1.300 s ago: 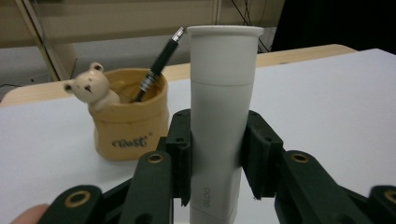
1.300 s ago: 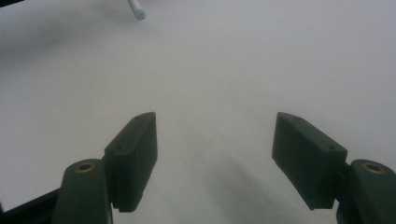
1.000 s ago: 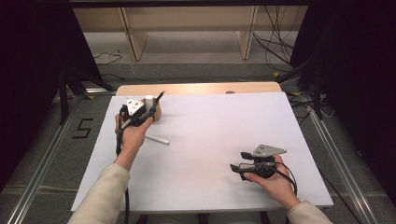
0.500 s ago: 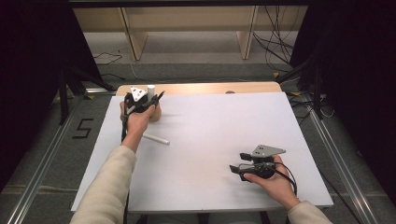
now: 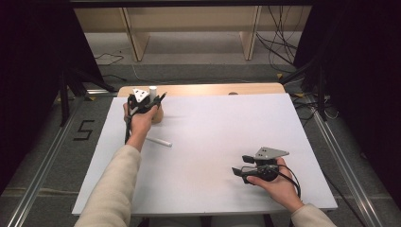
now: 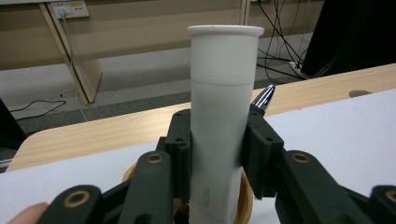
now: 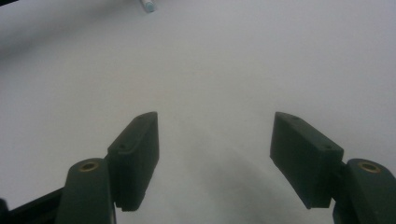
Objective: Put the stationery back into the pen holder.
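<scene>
Left tongs [image 6: 217, 154] pinch a white tube [image 6: 223, 116], upright, long axis vertical, its lower end inside the wooden holder [image 5: 157, 113] at the bench's [image 5: 227, 142] far left corner. Right tongs [image 7: 215, 158] spread, idle over the near right, well apart. Second tube [image 5: 159, 142] lies flat nearer the left hand.
</scene>
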`<state>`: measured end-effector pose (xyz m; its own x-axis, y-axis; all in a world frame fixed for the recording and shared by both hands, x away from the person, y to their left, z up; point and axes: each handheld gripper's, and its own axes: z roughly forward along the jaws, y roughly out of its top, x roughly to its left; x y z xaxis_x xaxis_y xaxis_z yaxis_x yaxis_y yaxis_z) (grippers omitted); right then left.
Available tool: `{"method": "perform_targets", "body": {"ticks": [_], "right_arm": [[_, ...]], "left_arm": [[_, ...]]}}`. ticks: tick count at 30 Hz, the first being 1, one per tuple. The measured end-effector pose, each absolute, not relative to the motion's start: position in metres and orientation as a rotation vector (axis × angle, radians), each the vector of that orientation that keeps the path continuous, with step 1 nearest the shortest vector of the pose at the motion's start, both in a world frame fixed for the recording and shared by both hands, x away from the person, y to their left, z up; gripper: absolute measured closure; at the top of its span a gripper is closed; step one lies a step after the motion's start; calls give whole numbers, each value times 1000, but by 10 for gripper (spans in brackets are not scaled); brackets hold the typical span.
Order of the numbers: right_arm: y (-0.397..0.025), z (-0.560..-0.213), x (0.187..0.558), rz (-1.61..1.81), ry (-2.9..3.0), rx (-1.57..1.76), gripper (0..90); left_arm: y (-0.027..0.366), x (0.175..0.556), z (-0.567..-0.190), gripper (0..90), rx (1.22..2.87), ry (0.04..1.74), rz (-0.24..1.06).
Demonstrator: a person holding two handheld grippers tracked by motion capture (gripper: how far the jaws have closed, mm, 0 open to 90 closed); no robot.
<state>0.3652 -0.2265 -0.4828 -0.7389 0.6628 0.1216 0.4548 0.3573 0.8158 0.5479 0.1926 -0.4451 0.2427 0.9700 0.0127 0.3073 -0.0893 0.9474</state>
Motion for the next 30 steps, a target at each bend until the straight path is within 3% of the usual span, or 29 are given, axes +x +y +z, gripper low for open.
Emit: {"method": "perform_targets", "body": {"ticks": [30], "right_arm": [[-225,-484,365,1311,2409,985,340]], "left_arm": [[189,550,-456,645,1666,1277,938]]}}
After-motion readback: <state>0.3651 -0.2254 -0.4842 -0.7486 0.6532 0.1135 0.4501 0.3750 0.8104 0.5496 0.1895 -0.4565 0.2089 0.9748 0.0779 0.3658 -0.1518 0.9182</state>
